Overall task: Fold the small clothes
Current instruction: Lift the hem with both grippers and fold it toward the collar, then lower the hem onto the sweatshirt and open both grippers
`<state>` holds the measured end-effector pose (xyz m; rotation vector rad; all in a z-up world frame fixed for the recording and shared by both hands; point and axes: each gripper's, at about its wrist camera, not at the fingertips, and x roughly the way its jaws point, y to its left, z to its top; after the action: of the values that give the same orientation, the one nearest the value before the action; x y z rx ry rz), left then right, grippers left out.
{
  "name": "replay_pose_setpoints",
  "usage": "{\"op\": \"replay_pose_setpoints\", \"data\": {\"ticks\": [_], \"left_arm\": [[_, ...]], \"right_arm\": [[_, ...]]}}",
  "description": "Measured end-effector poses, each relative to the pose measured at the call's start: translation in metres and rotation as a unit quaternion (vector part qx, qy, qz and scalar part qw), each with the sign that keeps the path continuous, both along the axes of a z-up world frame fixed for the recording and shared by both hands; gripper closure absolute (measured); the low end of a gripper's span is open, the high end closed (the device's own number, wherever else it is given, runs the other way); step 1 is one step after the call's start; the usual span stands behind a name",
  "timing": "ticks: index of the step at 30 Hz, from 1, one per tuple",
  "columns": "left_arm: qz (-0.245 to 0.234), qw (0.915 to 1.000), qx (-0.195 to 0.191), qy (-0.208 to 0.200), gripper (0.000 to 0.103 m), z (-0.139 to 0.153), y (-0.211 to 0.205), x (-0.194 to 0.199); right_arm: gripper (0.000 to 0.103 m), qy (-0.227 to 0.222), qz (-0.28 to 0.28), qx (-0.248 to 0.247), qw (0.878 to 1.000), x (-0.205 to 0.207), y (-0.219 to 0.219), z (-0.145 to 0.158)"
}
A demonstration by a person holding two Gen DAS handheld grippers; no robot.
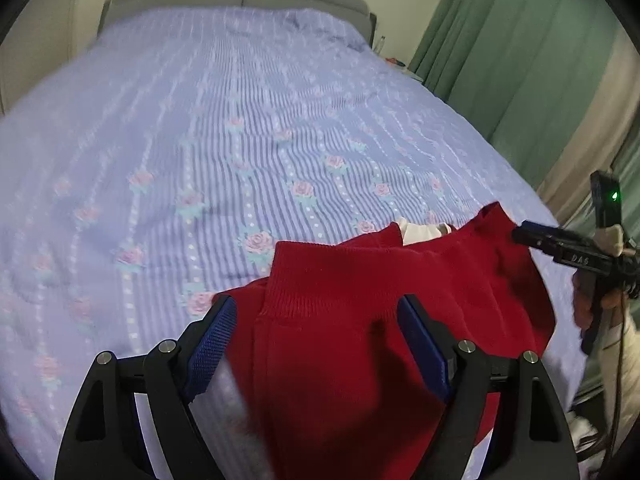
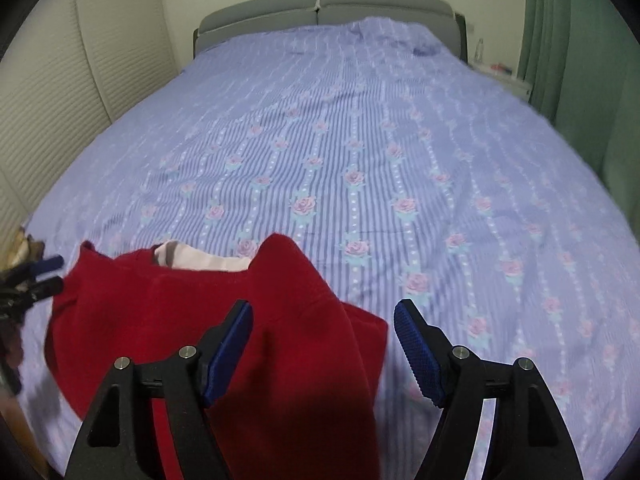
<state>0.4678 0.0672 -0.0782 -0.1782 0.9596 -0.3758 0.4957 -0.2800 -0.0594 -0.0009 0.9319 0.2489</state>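
A bed (image 2: 360, 128) under a lilac striped, rose-printed cover fills both views, and the red knit garment (image 2: 168, 320) lies at its near edge, at about 7 o'clock in the right wrist view, a white lining (image 2: 200, 260) showing at its far edge. The left gripper (image 1: 316, 344) hangs released over the ribbed cuff (image 1: 332, 280); the right gripper (image 2: 324, 344) is likewise spread, over the cloth's right border. Neither grips anything. Best next, I judge: smooth the bunched layers flat, then pinch matching corners before folding.

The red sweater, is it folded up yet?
Partly: the red sweater lies on the bed with red layers overlapping, a ribbed cuff on top; not a neat bundle.
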Motion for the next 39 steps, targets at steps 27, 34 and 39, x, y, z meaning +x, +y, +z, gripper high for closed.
{"op": "replay_pose_setpoints", "data": {"ticks": [27, 34, 39], "left_arm": [[0.054, 0.9963, -0.041, -0.054, 0.085, 0.011, 0.010, 0.005], [0.049, 0.9984, -0.002, -0.029, 0.083, -0.021, 0.008, 0.009], [0.070, 0.9966, 0.024, -0.036, 0.075, -0.023, 0.015, 0.001]], "right_arm": [[0.089, -0.060, -0.048, 0.018, 0.997, -0.002, -0.005, 0.036], [0.089, -0.009, -0.071, 0.002, 0.997, 0.021, -0.008, -0.016], [0.089, -0.003, -0.074, -0.030, 0.997, 0.024, 0.000, -0.030]]}}
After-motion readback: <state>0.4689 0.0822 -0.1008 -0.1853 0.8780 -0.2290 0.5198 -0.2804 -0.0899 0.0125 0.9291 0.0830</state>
